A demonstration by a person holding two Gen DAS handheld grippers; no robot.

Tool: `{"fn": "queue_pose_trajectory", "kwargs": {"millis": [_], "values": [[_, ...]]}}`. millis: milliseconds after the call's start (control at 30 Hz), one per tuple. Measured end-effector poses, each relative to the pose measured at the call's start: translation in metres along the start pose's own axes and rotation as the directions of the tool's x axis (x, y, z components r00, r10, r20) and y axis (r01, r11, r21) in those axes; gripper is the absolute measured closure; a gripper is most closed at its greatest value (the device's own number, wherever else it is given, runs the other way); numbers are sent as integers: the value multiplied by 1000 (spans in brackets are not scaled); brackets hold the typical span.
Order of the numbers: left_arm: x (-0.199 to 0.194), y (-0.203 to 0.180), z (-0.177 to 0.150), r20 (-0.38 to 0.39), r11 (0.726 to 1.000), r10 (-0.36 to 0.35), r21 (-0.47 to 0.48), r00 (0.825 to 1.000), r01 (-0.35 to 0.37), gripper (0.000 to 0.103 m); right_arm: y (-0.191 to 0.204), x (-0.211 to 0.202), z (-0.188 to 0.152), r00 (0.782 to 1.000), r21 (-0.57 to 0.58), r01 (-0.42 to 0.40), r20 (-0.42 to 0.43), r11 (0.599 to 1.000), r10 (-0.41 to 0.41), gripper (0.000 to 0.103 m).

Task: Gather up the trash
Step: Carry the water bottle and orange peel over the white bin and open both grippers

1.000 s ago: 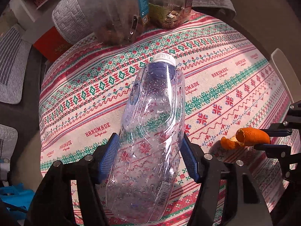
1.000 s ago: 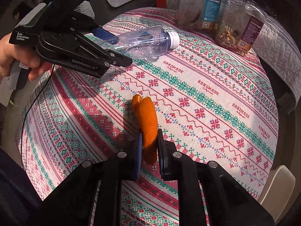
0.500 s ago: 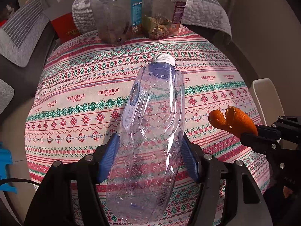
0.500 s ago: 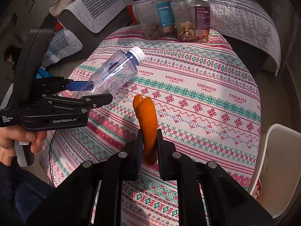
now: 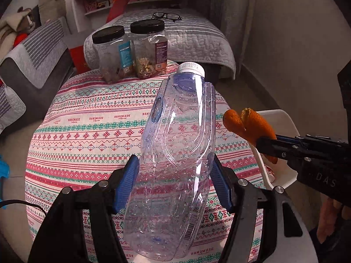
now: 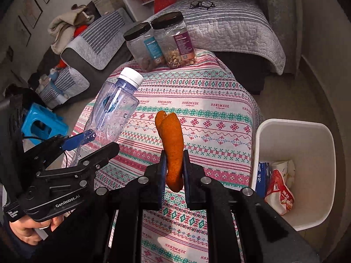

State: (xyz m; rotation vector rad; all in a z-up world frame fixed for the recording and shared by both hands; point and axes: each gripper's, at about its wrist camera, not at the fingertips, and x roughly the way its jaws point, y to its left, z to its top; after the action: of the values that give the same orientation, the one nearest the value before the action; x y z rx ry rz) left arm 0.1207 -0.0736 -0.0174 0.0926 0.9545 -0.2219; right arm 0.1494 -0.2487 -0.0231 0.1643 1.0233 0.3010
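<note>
My left gripper (image 5: pixel 174 175) is shut on a clear, crushed plastic bottle (image 5: pixel 175 153) with a white cap, held in the air above the table; the blue pads press its sides. The same bottle (image 6: pixel 111 111) shows at the left of the right wrist view. My right gripper (image 6: pixel 173 164) is shut on a piece of orange peel (image 6: pixel 171 144), also lifted off the table. The peel (image 5: pixel 248 127) appears at the right of the left wrist view, in front of a white trash bin (image 5: pixel 283 127). In the right wrist view the bin (image 6: pixel 294 140) stands beside the table and holds wrappers.
A patterned tablecloth (image 6: pixel 208 114) covers the round table. Two black-lidded jars (image 6: pixel 160 41) stand at its far edge. Behind them is a grey quilted bed with glasses (image 6: pixel 201 4) on it. A blue stool (image 6: pixel 41 125) sits on the floor at left, near a sofa.
Both grippers rose and drew back from the table with the bottle and the peel still held. The view opened up, and the white bin came into sight at the right.
</note>
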Motion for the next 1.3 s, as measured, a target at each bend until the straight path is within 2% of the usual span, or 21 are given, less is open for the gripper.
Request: {"fn": "queue_pose_trajectory", "kwargs": {"millis": [200,467,600,733,833,933,1033,1067,1100,1133,1167,1200,1233,1267,1300], "values": [[-20,-39,-7,52,999,-33,-28,998,35,39,-21,-36,-10,998,34,7,59,999,-9,90],[-24,-96,-5,61,986,-160,-45,985,163,39,-74,-76,-19,992,132,35,115,991,-51,90],[-4,-132,-2,17,955,-287,-70,958,287,39,-113,-90,-26,990,227,58,115,972,-86,90],[30,-169,-3,-50,921,-380,-111,923,373,39,-152,-88,-36,991,334,91,62,938,-118,90],[57,-190,-6,-92,905,-417,-137,904,403,39,-173,-80,-45,990,387,130,4,913,-142,90],[80,-202,-7,-123,901,-424,-162,897,403,39,-189,-68,-52,984,425,177,-58,888,-168,90],[98,-210,-7,-136,893,-435,-193,890,407,39,-200,-59,-51,979,441,201,-82,875,-184,90],[101,-213,-8,-129,891,-437,-200,890,408,39,-202,-57,-50,978,445,206,-85,871,-188,87],[105,-215,-7,-119,889,-437,-205,892,409,38,-203,-53,-47,977,442,215,-95,871,-193,80],[110,-218,-4,-107,889,-439,-195,892,414,38,-203,-48,-45,972,434,233,-114,870,-204,68],[115,-222,-3,-104,894,-433,-172,895,413,35,-205,-44,-42,964,434,266,-131,861,-232,39],[124,-225,-2,-129,907,-412,-146,902,394,18,-206,-44,-43,947,439,320,-137,839,-290,31],[135,-223,0,-154,920,-387,-132,909,369,15,-206,-47,-43,936,443,350,-143,825,-321,31],[139,-219,-3,-162,922,-382,-133,910,364,15,-206,-48,-44,937,452,349,-143,821,-319,32],[139,-215,-5,-156,910,-410,-140,899,391,15,-206,-52,-45,945,467,327,-130,822,-301,33]]}}
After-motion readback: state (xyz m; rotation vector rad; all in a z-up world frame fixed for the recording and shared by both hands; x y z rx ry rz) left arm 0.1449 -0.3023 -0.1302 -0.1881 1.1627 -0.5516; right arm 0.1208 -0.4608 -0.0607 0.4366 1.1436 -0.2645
